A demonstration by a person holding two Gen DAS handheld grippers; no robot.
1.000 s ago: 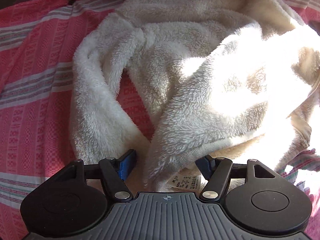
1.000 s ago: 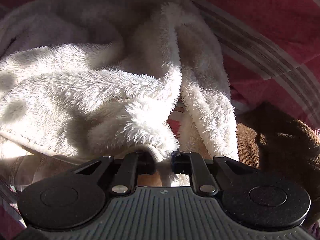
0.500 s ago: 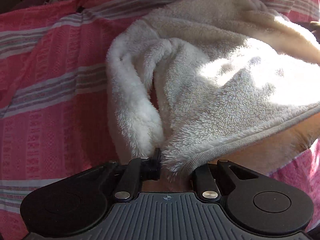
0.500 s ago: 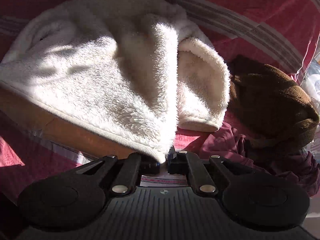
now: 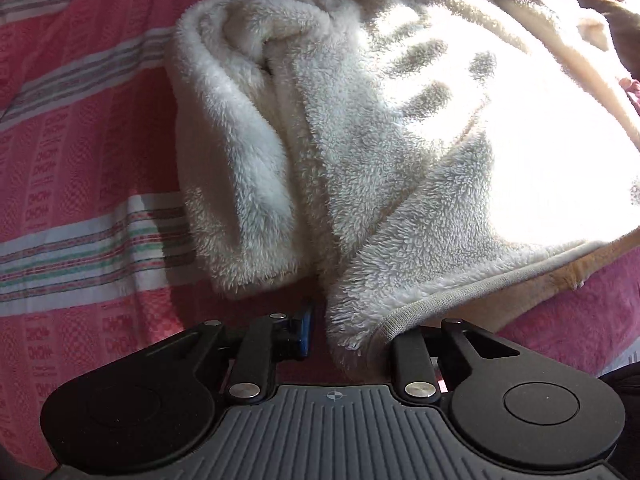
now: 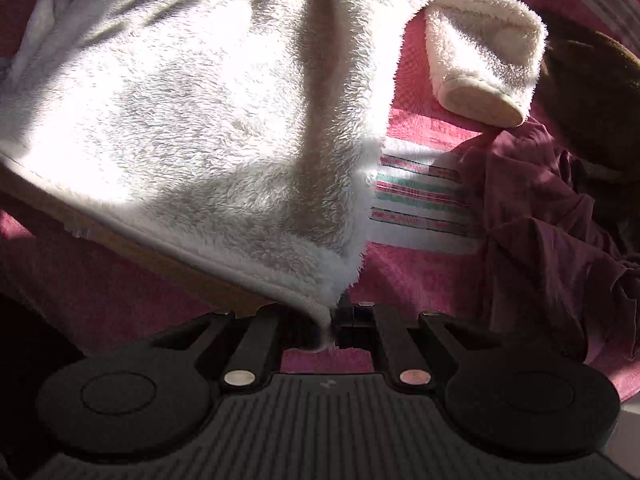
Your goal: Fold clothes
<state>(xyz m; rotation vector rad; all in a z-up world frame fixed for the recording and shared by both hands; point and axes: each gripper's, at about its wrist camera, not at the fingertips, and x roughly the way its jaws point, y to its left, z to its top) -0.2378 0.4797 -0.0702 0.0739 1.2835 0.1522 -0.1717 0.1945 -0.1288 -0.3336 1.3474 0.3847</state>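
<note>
1. While the cream fleece garment (image 5: 400, 128) is spread over the pink striped bedspread (image 5: 80, 152), its hemmed lower edge is kept lifted towards both cameras, presumably so that the body can be pulled flat before a fold is made.
2. The left hand-held gripper (image 5: 352, 340) has just been opening; its jaws are seen standing apart, with the hem corner lying loosely between them and no pad pressing on it.
3. The right hand-held gripper (image 6: 334, 322) is closed on the other hem corner, a pinch of fleece (image 6: 240, 120) being clamped between the pads, and the cloth is drawn taut from that point.
4. One sleeve (image 6: 480, 64) is left lying to the side on the bedspread (image 6: 420, 272), cuff outward, apparently to be folded in later.
5. A maroon garment (image 6: 540, 232) and a brown one (image 6: 592, 92) are heaped near the bed's edge, seemingly awaiting their turn.
</note>
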